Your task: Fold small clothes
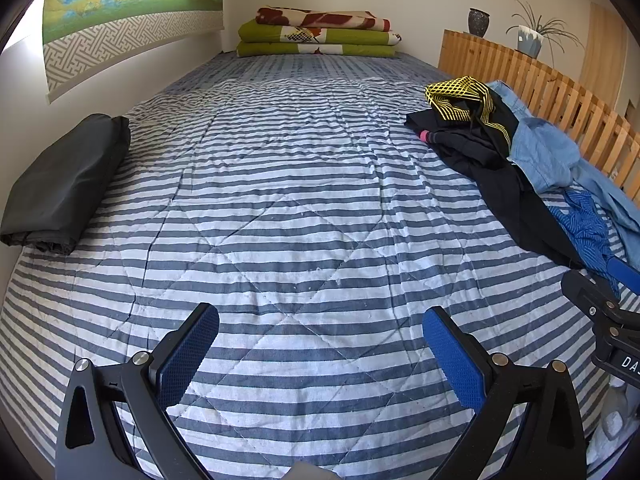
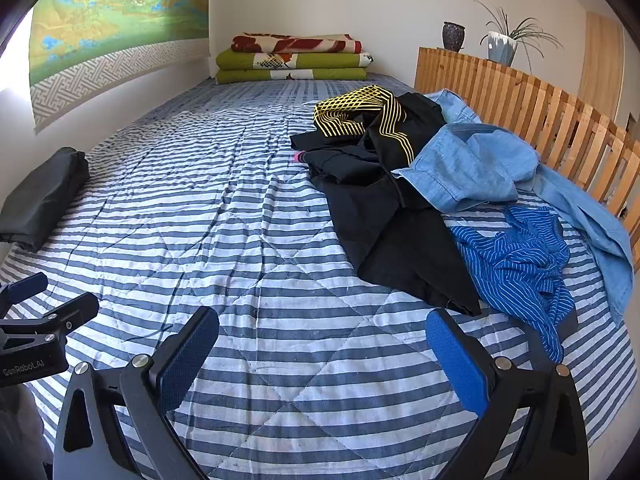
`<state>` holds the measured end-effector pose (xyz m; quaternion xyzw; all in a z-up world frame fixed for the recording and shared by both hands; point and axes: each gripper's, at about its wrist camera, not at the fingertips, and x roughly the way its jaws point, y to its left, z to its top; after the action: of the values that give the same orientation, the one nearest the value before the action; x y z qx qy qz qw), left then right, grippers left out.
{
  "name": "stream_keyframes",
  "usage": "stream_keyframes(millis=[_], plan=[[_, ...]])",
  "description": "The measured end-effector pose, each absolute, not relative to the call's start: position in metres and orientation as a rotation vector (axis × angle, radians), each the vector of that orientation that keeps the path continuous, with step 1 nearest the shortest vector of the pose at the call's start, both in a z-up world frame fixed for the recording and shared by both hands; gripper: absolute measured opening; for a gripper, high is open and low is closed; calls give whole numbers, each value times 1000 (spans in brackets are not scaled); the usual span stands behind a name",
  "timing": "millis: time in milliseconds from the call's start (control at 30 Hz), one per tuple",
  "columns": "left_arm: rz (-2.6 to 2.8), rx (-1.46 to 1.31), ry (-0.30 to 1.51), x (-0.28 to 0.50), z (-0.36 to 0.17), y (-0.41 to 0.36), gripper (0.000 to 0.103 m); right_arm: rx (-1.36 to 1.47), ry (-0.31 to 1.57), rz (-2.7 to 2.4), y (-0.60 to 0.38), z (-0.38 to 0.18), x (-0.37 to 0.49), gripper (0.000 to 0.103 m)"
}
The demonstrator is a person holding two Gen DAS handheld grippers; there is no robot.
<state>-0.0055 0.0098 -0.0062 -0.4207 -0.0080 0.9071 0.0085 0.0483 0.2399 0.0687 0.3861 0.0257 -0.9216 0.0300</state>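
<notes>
On the bed (image 1: pixel 280 184), which is covered by a quilt with blue and white stripes, the unfolded clothes lie in a loose pile on the right side, next to a wooden slatted rail (image 2: pixel 532 116). In this pile there is a black garment (image 2: pixel 400 240) spread toward the middle of the bed, a piece with a yellow and black pattern (image 2: pixel 360 114) on top at the far end, a light blue denim shirt (image 2: pixel 468 168) which lies partly over the black one, and a blue striped garment (image 2: pixel 520 264) at the near end, touching both the black garment and the shirt. On the left side, well apart from the pile and near the wall, a dark folded garment (image 1: pixel 68 180) rests on the quilt.

The left claw (image 1: pixel 320 356) hovers over the bare striped quilt with its two blue pads spread wide, and it is grasping nothing. The right claw (image 2: pixel 322 356) is released in the same way, its pads wide apart above the quilt, near the edge of the black garment but not touching it. Each claw shows at the edge of the other's view.

At the far end of the bed stands a stack of folded blankets (image 2: pixel 292 60), green ones below and a red patterned one on top. A dark vase (image 2: pixel 453 36) and a potted plant (image 2: pixel 504 42) stand on the ledge above the rail.
</notes>
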Motion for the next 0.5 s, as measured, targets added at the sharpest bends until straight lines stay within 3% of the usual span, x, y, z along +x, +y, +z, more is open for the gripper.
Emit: stream_keyframes(millis=[500], plan=[[2842,-1308,-26,-5,-5,9,103,1182,82,-2842,240,70,49,102]])
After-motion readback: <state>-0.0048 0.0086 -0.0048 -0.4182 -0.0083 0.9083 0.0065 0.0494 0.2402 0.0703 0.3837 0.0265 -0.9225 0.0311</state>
